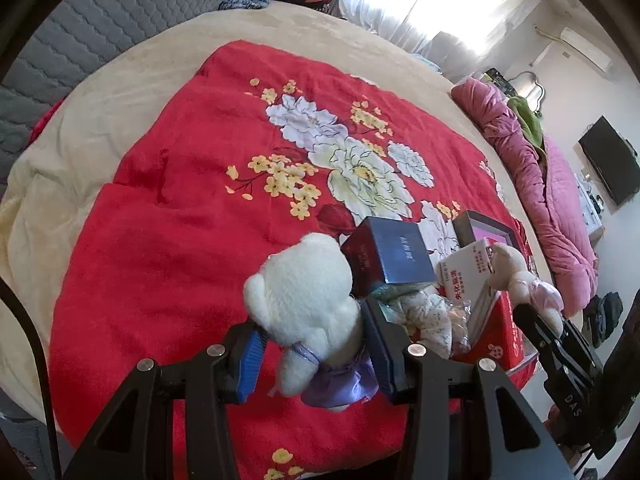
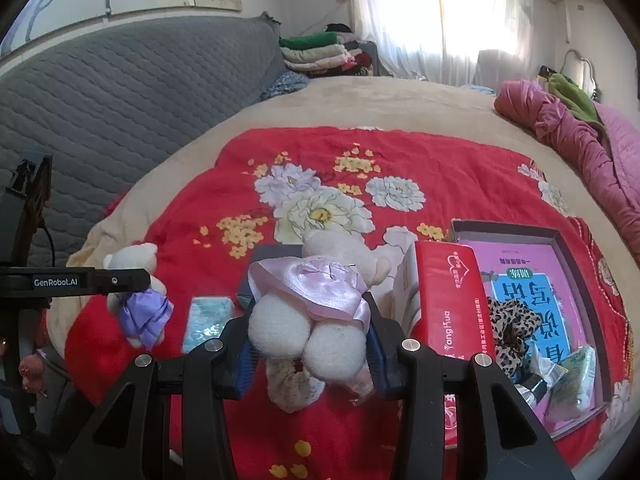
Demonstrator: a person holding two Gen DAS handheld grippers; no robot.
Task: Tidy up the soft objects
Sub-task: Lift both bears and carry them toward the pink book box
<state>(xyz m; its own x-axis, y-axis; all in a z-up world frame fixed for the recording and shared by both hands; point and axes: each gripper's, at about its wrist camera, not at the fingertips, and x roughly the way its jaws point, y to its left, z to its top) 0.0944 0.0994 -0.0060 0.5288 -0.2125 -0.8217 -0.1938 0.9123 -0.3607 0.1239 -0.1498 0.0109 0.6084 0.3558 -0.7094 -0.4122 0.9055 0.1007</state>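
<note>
**A:** Right, left wrist view first. What have I got?

**B:** My left gripper (image 1: 316, 344) is closed around the white teddy in the purple dress (image 1: 308, 300), blue pads pressing its body on both sides, head up and tilted toward the left. It hangs above the red floral blanket (image 1: 180, 208). Just beyond it sit a dark blue box (image 1: 396, 252), a white-and-red carton (image 1: 468, 276) and an open grey box (image 1: 486, 232). A pale fabric scrunchie (image 1: 428, 312) lies on the blanket beside my right finger.

**A:** And the other bear?

**B:** Far right of that view, the right gripper (image 1: 548, 328) has the teddy in the pink dress (image 1: 516, 276) clamped.

**A:** Now the right wrist view.

**B:** Here my right gripper (image 2: 310, 344) pinches the pink-dress teddy (image 2: 320, 304) at the legs, feet toward the lens, head pointing away. Under it lies the scrunchie (image 2: 294, 384). To the right stands a red carton (image 2: 448, 296), then the open grey box (image 2: 568, 256) holding a pink-and-blue booklet (image 2: 532, 284), a leopard-print scrunchie (image 2: 510, 332) and small packets (image 2: 572, 380).

**A:** The left side?

**B:** The purple-dress teddy (image 2: 138, 304) is held up by the left gripper (image 2: 148, 280) at the left edge, well apart from mine, over the blanket (image 2: 460, 168).
</note>
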